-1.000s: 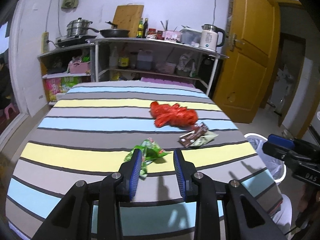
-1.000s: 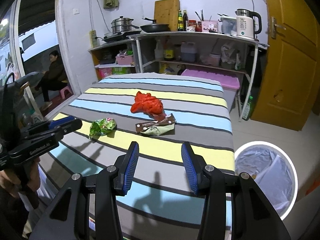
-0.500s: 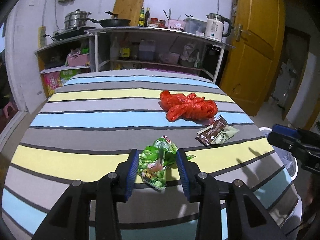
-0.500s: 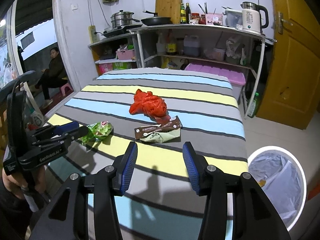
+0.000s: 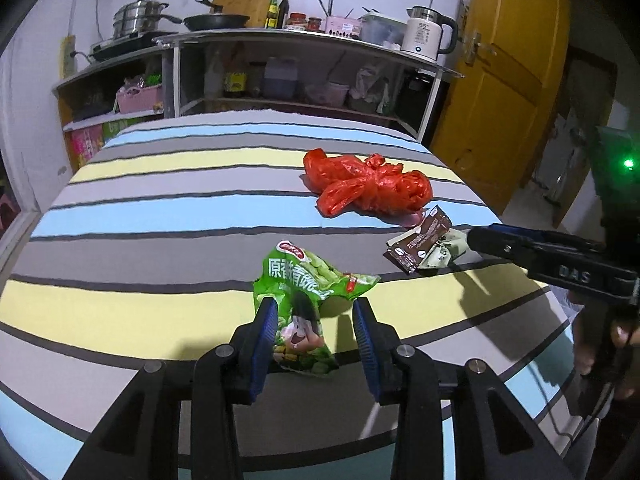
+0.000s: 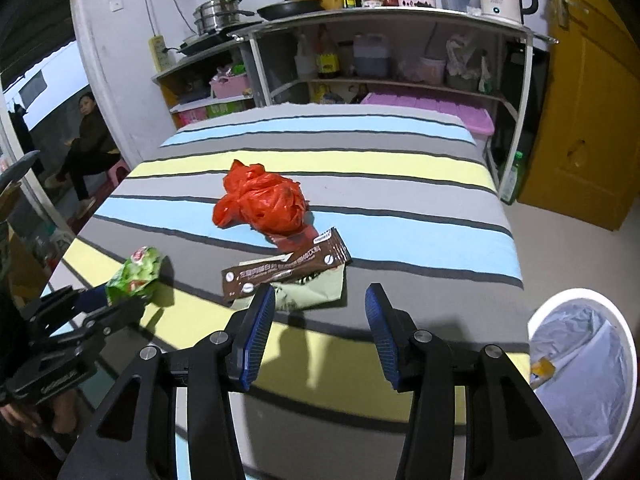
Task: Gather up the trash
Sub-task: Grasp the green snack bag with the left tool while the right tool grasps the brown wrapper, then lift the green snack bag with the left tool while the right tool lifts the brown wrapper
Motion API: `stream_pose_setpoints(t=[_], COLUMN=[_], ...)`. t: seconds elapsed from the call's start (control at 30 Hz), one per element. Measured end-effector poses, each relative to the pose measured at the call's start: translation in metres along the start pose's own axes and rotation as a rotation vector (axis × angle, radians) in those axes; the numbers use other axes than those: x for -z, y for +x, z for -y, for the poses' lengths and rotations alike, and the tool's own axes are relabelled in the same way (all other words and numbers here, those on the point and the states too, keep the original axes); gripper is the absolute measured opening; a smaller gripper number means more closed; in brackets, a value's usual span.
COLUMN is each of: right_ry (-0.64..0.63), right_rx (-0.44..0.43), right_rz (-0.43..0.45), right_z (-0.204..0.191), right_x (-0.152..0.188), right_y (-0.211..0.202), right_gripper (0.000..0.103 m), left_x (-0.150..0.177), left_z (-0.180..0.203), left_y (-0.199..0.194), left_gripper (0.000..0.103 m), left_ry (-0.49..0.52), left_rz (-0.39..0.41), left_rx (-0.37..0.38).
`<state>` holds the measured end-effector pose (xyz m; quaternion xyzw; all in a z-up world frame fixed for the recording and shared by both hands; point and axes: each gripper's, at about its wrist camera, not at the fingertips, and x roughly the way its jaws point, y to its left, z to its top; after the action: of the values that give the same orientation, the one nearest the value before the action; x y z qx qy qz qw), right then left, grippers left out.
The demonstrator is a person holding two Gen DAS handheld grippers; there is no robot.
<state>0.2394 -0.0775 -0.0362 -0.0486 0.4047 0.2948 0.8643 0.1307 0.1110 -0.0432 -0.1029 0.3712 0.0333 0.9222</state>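
Green snack wrapper [image 5: 304,304] lying crumpled on the striped tablecloth [image 5: 160,216], between the spread fingers of the left gripper [image 5: 316,332], against the left pad, apart from the right one; not clamped. Right gripper [image 6: 320,326] likewise wide open, holding nothing. Brown wrapper [image 6: 286,270] atop a pale green packet [image 6: 316,290] just ahead of its left fingertip, the packet's corner reaching that pad. Red plastic bag [image 6: 262,204] farther ahead, beyond both wrappers. White-lined bin [image 6: 588,364] on the floor, off to the right of the right finger, past the table edge.
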Motion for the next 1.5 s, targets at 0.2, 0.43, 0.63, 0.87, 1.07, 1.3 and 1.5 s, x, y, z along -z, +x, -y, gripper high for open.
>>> stream_pose_setpoints(t=[0.2, 0.43, 0.63, 0.87, 1.07, 1.3, 1.5], right_ry=[-0.004, -0.016, -0.036, -0.056, -0.079, -0.084, -0.014], right_rx=[-0.007, 0.002, -0.013, -0.001, -0.092, -0.096, -0.077], right_rz=[-0.003, -0.058, -0.066, -0.043, -0.036, -0.045, -0.097], right_z=[0.001, 0.007, 0.004, 0.0, -0.012, -0.024, -0.02], right_x=[-0.019, -0.032, -0.03, -0.021, -0.013, -0.016, -0.021], right_y=[0.016, 0.042, 0.045, 0.031, 0.015, 0.025, 0.046], right_gripper=[0.048, 0.048, 0.023, 0.0, 0.0, 0.03, 0.03], left_x=[0.001, 0.002, 0.002, 0.002, 0.006, 0.007, 0.004], left_z=[-0.007, -0.01, -0.01, -0.008, -0.001, -0.006, -0.021], left_y=[0.002, 0.002, 0.002, 0.003, 0.0, -0.007, -0.016], left_gripper=[0.034, 0.033, 0.033, 0.028, 0.022, 0.014, 0.012], left_ry=[-0.041, -0.055, -0.055, -0.041, -0.016, -0.022, -0.052], left_rz=[-0.008, -0.011, -0.015, -0.015, -0.004, 0.018, 0.032], left_rx=[0.013, 0.028, 0.033, 0.019, -0.003, -0.024, -0.039])
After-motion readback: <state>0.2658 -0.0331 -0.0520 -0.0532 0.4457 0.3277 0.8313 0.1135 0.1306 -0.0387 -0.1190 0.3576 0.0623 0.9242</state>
